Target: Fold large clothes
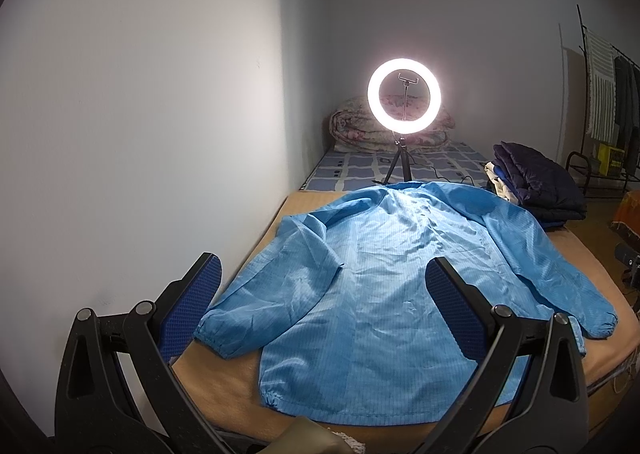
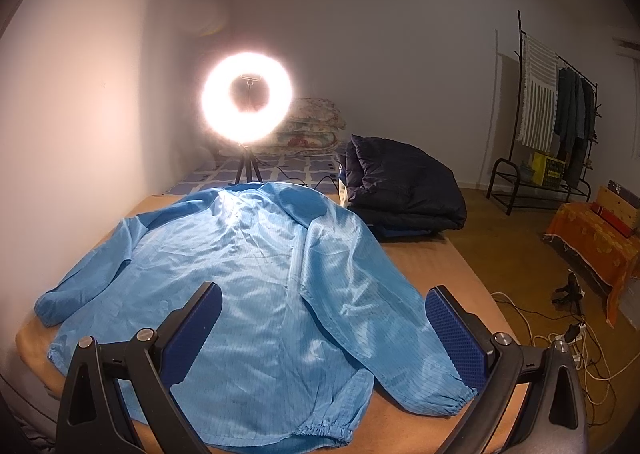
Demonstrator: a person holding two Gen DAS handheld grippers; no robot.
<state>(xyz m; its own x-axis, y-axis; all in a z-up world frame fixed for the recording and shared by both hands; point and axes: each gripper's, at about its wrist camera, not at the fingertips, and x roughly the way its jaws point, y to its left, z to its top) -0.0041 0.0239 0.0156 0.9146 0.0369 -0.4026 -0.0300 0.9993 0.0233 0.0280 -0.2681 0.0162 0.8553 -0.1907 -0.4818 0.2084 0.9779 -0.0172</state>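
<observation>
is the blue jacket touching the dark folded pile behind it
Cannot tell. In the right wrist view the blue jacket shoulder overlaps the dark folded pile with no visible gap, but neither view shows contact plainly.

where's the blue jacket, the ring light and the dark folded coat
blue jacket (image 1: pixel 384 286), left wrist view, middle of its back
ring light (image 1: pixel 404 94), left wrist view, glowing ring's left side (image 1: pixel 373 94)
dark folded coat (image 2: pixel 404 186), right wrist view, top of the pile
</observation>
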